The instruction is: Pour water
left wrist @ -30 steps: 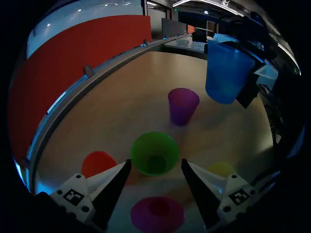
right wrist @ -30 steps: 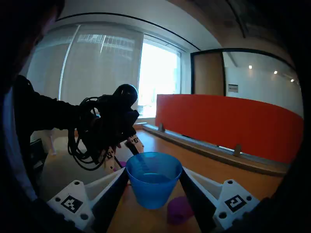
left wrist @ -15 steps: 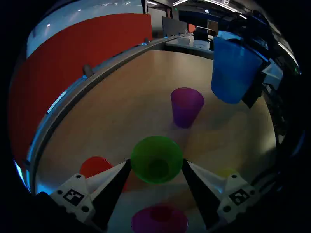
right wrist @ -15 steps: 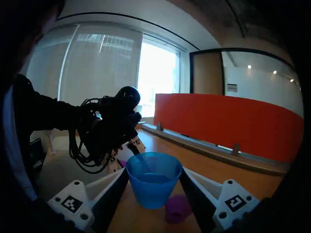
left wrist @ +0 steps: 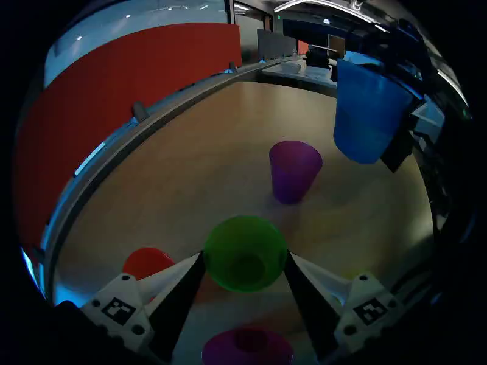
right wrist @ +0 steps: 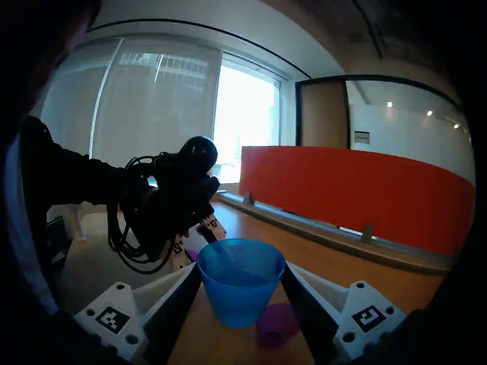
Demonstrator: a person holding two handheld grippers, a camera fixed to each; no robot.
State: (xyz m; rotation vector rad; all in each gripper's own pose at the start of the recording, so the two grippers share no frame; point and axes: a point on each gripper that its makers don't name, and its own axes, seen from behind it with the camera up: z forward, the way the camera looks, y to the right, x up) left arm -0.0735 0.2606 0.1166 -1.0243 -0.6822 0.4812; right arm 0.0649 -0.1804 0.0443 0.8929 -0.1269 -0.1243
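the right gripper (right wrist: 241, 267) pinched a blue cup (right wrist: 237, 304) of water (right wrist: 240, 278), lifted above the table (left wrist: 201, 158); the left gripper (left wrist: 243, 260) pinched an empty green cup (left wrist: 245, 277). tipping before the rims were lined up could spill water onto the table near the purple cup (left wrist: 295, 170).

Left gripper (left wrist: 242, 258), right gripper (right wrist: 240, 267) — both aloft, jaws apparently clamped

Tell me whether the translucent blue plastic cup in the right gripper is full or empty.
Partly full: the translucent blue plastic cup, held in the right gripper, shows a water surface well below its rim.
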